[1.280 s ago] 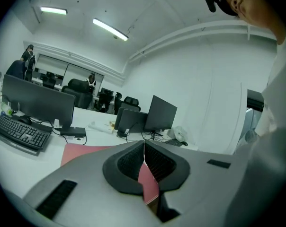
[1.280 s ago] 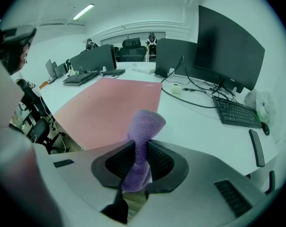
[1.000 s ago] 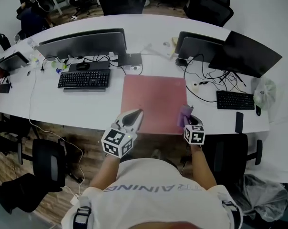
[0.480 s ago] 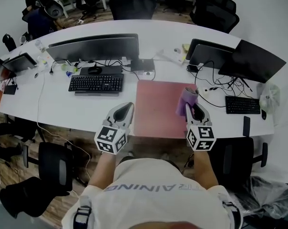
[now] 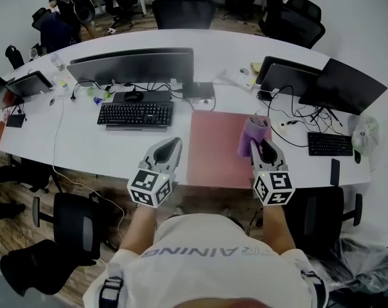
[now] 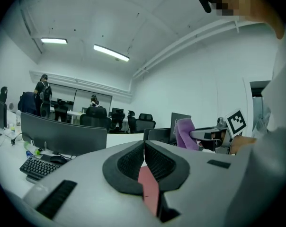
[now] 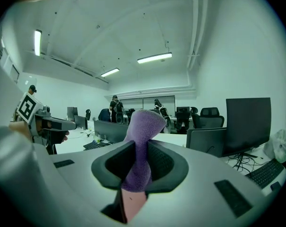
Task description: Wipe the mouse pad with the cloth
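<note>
Overhead down, two level, sharing mouse pad (image 5: 220,149)

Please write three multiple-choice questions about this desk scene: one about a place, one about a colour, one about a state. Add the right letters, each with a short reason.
1. Where does the mouse pad lie?
A. on a chair
B. right of the large keyboard
C. behind a monitor

2. What colour is the cloth?
A. purple
B. yellow
C. white

3. In what state is the left gripper?
A. shut on the cloth
B. wide open
C. shut, holding nothing

Answers:
1 B: the head view shows the pad on the desk, to that keyboard's right.
2 A: it looks purple in every view.
3 C: its jaws meet with nothing between them; the right gripper holds the cloth.
</note>
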`<state>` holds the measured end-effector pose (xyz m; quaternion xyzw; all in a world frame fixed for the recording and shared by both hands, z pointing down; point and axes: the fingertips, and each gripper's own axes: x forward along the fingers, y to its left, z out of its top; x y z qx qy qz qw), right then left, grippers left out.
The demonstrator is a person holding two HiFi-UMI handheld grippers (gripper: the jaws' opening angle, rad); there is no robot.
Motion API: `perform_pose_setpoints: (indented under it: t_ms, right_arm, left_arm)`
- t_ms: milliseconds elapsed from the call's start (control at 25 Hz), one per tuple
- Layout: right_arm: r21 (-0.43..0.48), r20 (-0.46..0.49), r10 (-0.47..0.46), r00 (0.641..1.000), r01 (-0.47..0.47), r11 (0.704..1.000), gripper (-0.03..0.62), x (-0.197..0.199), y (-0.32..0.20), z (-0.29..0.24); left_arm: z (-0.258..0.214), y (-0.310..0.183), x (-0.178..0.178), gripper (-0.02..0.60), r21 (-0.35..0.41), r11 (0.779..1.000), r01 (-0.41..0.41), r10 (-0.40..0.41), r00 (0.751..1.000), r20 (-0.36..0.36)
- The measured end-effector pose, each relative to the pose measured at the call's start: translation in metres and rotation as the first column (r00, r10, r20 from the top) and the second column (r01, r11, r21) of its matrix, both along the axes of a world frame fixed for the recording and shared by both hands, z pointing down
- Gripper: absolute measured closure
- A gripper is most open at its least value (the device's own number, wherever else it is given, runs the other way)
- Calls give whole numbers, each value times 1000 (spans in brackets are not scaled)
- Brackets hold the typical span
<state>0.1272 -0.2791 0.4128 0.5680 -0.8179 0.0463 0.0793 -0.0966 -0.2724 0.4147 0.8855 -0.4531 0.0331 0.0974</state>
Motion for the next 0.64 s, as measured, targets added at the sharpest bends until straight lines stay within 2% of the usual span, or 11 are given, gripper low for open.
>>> perform_pose_setpoints:
  t_ms: [640]
  right_arm:
    - [-33, 7, -12, 1000, 12, 999, 500, 16, -5, 10]
  left_arm:
    - [7, -9, 23, 549, -30, 999, -23, 23, 1000, -4]
